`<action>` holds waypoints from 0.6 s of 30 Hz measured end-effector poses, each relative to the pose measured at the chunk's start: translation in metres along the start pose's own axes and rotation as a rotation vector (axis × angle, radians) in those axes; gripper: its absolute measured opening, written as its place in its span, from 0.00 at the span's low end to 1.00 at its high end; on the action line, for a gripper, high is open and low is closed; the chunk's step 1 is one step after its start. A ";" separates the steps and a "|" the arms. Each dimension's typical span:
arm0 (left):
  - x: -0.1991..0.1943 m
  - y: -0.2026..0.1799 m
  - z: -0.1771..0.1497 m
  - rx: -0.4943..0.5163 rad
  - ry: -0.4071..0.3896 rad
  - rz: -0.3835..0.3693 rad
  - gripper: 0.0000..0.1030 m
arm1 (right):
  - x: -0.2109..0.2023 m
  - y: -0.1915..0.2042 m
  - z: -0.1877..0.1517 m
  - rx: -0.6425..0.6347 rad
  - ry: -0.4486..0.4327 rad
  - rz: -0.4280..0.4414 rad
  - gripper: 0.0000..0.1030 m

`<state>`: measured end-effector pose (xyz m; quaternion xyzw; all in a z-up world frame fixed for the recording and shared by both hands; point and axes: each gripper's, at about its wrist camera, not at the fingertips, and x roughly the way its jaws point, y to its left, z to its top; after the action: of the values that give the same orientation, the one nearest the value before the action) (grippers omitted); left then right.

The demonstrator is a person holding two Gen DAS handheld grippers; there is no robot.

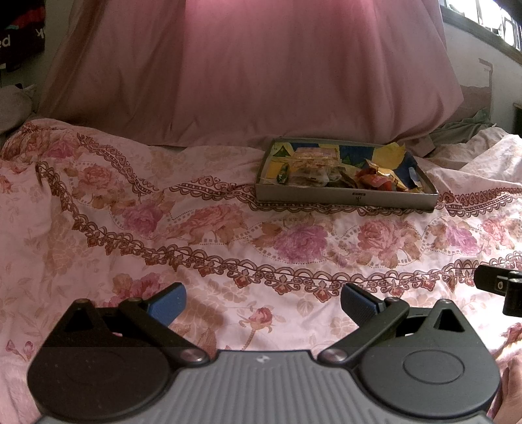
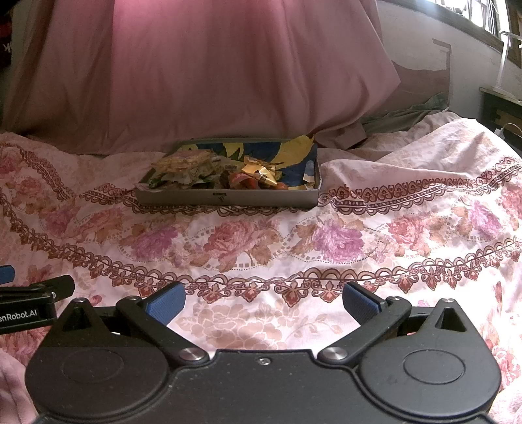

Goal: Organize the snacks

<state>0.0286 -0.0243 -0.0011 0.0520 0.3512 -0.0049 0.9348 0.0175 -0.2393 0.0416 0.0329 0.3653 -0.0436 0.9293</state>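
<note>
Much of the scene is hard to read. At the far left of the left wrist view, dark things with white lettering (image 1: 13, 39) are cut off by the frame. A pink curtain (image 1: 254, 65) hides whatever lies behind the bed. At upper right a window (image 1: 483, 16) is blown out by light.

A shallow box (image 1: 345, 196) sits on the floral bedspread (image 1: 195, 234), near the curtain's foot. In it lies a heap of snacks (image 1: 342, 173): pale wrappers to the left, a green one at the left edge, red and gold ones to the right. Single packets cannot be told apart. A yellow paper scrap (image 1: 391, 153) sticks up at the box's back right.

The left gripper (image 1: 262, 305) hovers low over the bedspread, well short of the box, its blue pads spread wide and holding nothing. The right gripper (image 2: 262, 303) hangs beside it, level, likewise spread and empty. Each shows only partly at the edge of the other's view.
</note>
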 end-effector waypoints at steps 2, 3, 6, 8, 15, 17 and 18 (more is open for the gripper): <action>0.000 0.000 0.000 0.000 0.000 0.000 1.00 | 0.000 0.000 0.000 0.000 0.000 0.000 0.99; 0.000 0.000 0.000 0.000 0.000 0.000 1.00 | 0.000 0.000 0.000 0.000 0.000 0.000 0.99; 0.000 0.000 0.000 0.000 0.001 0.000 1.00 | 0.000 0.000 0.000 0.000 0.001 0.000 0.99; 0.000 0.000 0.000 0.000 0.001 0.000 1.00 | 0.000 0.000 0.000 0.000 0.001 0.000 0.99; 0.000 0.000 0.001 0.000 0.001 0.000 1.00 | 0.000 0.000 0.000 0.000 0.001 -0.001 0.99; 0.000 0.000 0.002 0.000 0.003 -0.001 1.00 | 0.000 0.000 0.000 -0.001 0.001 -0.001 0.99; 0.000 0.000 0.002 0.000 0.003 -0.001 1.00 | 0.000 0.000 0.000 -0.001 0.001 -0.001 0.99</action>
<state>0.0299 -0.0247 0.0003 0.0520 0.3524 -0.0052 0.9344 0.0178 -0.2390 0.0414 0.0325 0.3660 -0.0438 0.9290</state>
